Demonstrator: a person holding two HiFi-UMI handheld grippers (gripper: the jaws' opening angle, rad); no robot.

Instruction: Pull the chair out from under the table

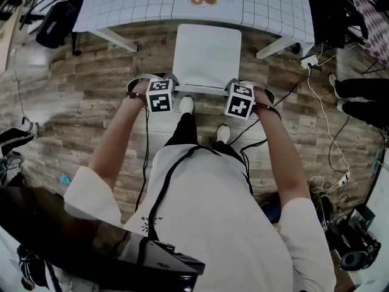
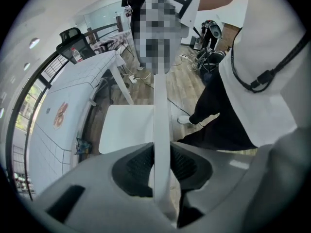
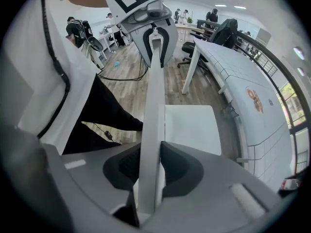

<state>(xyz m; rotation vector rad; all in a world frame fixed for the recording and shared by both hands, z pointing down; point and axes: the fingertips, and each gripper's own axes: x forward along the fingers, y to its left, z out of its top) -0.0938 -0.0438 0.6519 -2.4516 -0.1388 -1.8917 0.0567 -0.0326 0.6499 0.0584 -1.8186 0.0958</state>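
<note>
We are clamping both grippers onto the thin top edge of the white plastic chair (image 1: 206,53), along its backrest (image 2: 162,110). Our left gripper (image 2: 162,166) is pinching one end and our right gripper (image 3: 150,171) the other, pads pressing on both faces. The chair is standing on the brown wood-plank floor (image 1: 91,90), its seat's far edge lying just at the rim of the white grid-patterned table (image 1: 121,11).
</note>
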